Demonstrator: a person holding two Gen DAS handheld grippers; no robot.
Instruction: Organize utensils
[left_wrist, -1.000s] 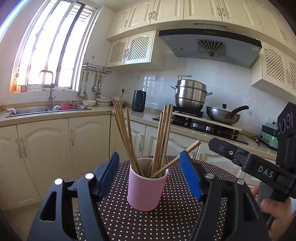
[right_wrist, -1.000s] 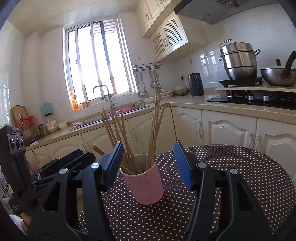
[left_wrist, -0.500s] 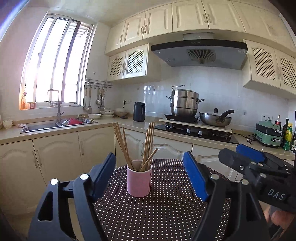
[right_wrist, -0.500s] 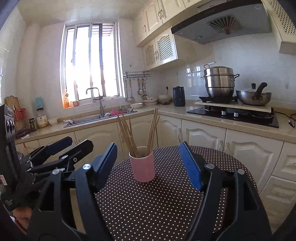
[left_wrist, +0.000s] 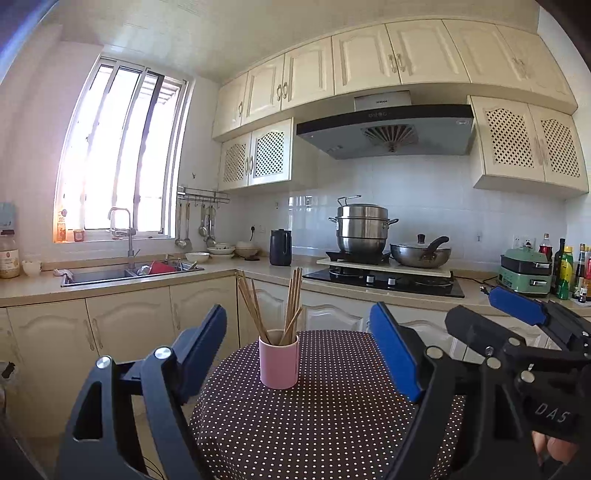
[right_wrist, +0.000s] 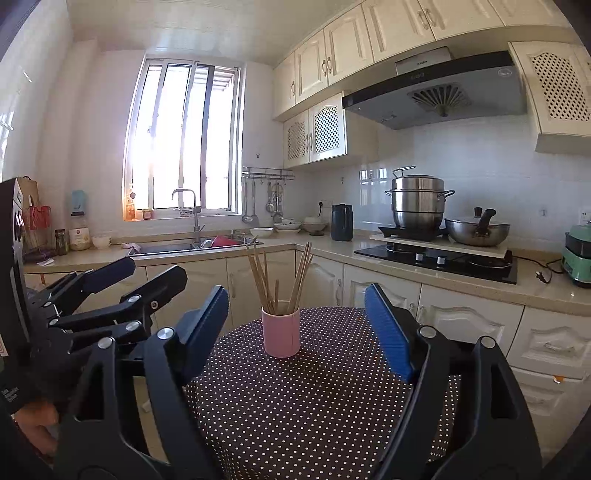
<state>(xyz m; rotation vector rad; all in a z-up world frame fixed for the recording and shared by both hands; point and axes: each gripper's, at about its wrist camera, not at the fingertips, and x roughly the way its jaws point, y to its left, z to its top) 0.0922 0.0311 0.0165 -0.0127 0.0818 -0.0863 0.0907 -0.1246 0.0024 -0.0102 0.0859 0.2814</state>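
A pink cup (left_wrist: 279, 363) stands upright on the round dotted table (left_wrist: 332, 424), with several wooden chopsticks (left_wrist: 291, 299) standing in it. It also shows in the right wrist view (right_wrist: 281, 334), chopsticks (right_wrist: 301, 273) fanned out. My left gripper (left_wrist: 301, 350) is open and empty, well back from the cup. My right gripper (right_wrist: 297, 325) is open and empty, also back from the cup. Each gripper shows at the edge of the other's view: the right one (left_wrist: 517, 314) and the left one (right_wrist: 136, 273).
The table's far edge lies just behind the cup. Cream cabinets (left_wrist: 129, 332) and a counter run behind, with a sink (left_wrist: 110, 273), a black kettle (left_wrist: 280, 247), a stove with a steel pot (left_wrist: 362, 229) and a wok (left_wrist: 421, 253).
Both grippers have pulled back from the cup, which looks smaller and farther away. The cup and chopsticks stay in place on the table.
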